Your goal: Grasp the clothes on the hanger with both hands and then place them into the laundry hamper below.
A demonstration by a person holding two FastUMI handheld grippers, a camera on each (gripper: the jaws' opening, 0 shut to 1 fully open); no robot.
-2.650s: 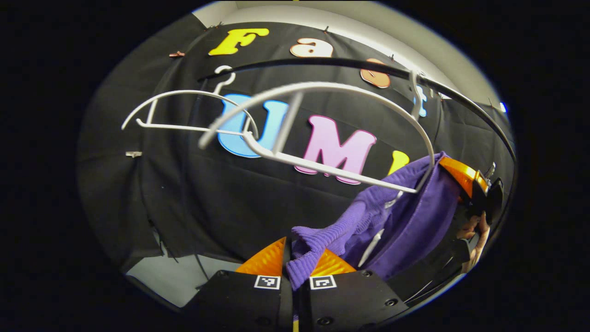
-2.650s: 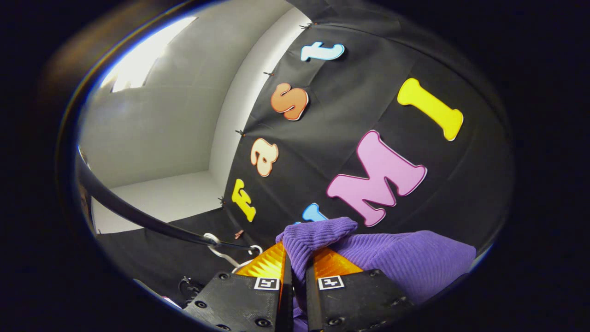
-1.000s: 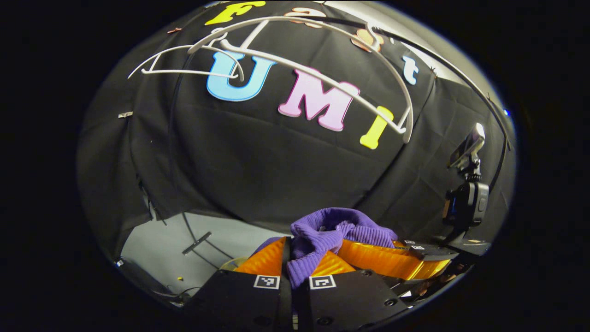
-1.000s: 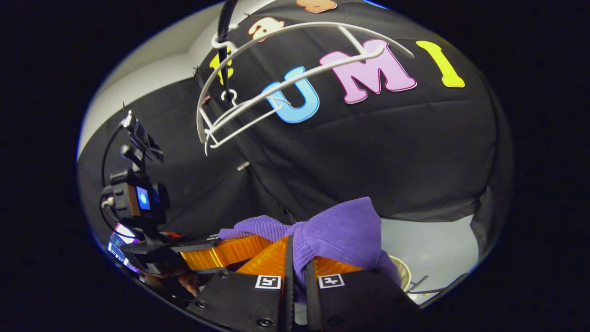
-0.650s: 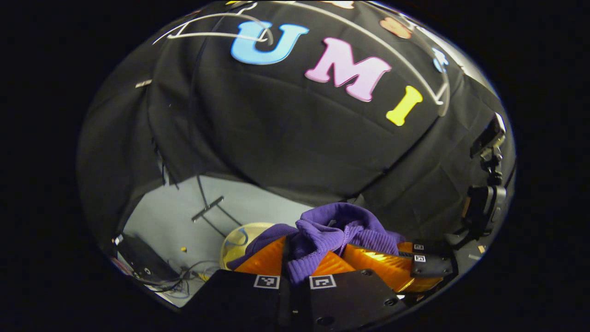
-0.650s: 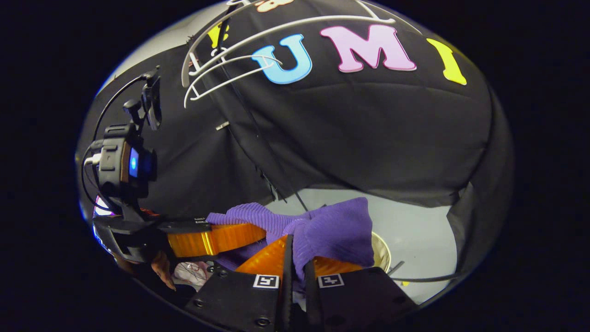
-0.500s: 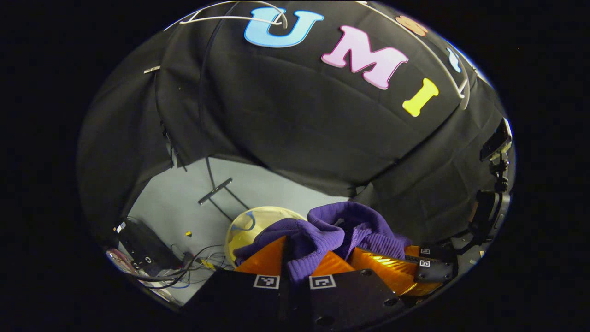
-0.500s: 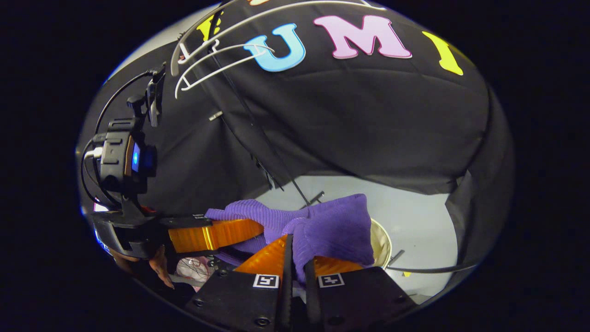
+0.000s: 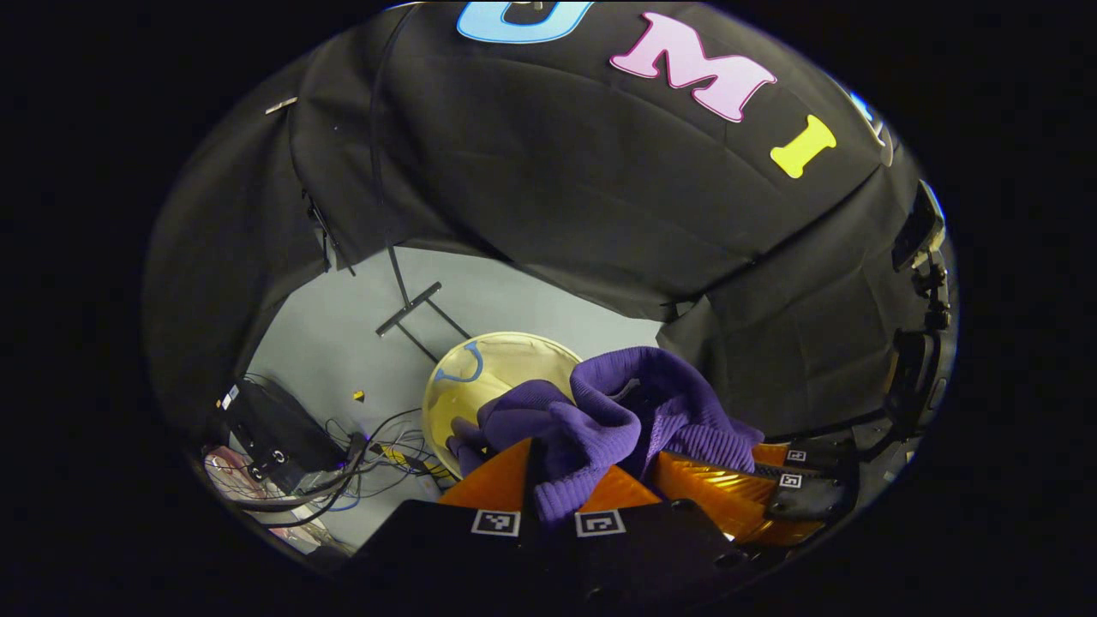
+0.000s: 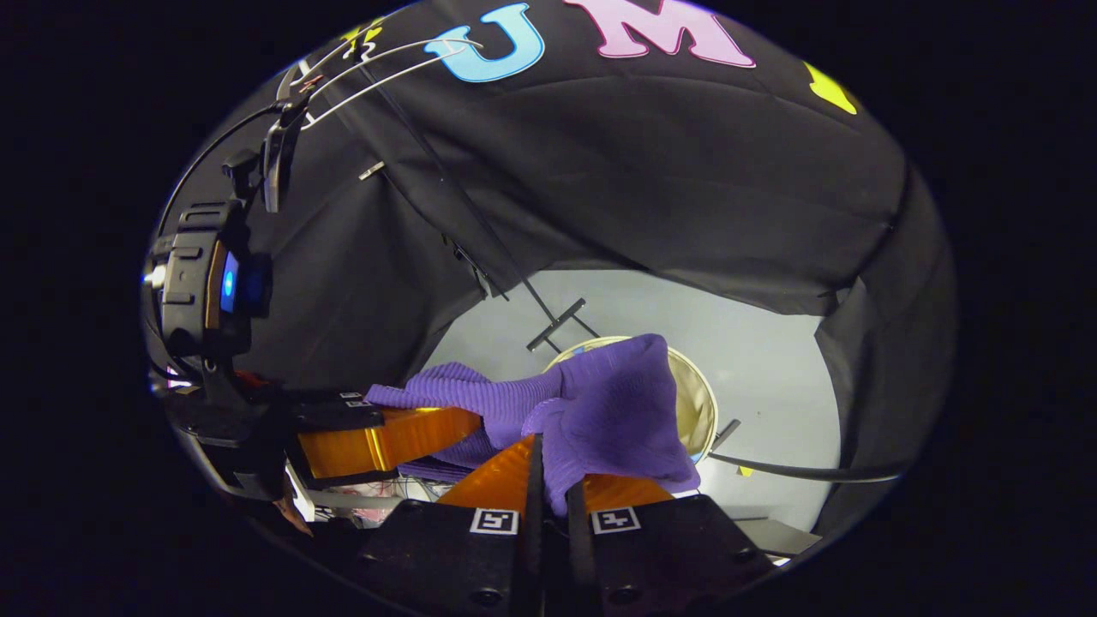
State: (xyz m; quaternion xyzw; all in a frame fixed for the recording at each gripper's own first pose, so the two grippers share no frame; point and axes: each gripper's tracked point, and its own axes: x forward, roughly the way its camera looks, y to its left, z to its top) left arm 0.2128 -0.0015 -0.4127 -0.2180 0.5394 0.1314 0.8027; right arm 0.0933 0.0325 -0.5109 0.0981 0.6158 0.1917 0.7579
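While both grippers pinch the purple knit garment (image 9: 617, 411), it sags in soft folds above the laundry hamper (image 9: 506, 360). Left gripper (image 9: 561, 480) and right gripper (image 10: 553, 480) are each clenched on bunched fabric. Light and limp by the look; a thick fold seems the safest hold.

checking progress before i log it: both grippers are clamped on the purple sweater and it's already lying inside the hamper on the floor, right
Not quite. The left gripper and right gripper are both clamped on the purple sweater, but it is not lying in the hamper yet. It hangs bunched between them, held above the hamper's open mouth. The left gripper view shows this best.
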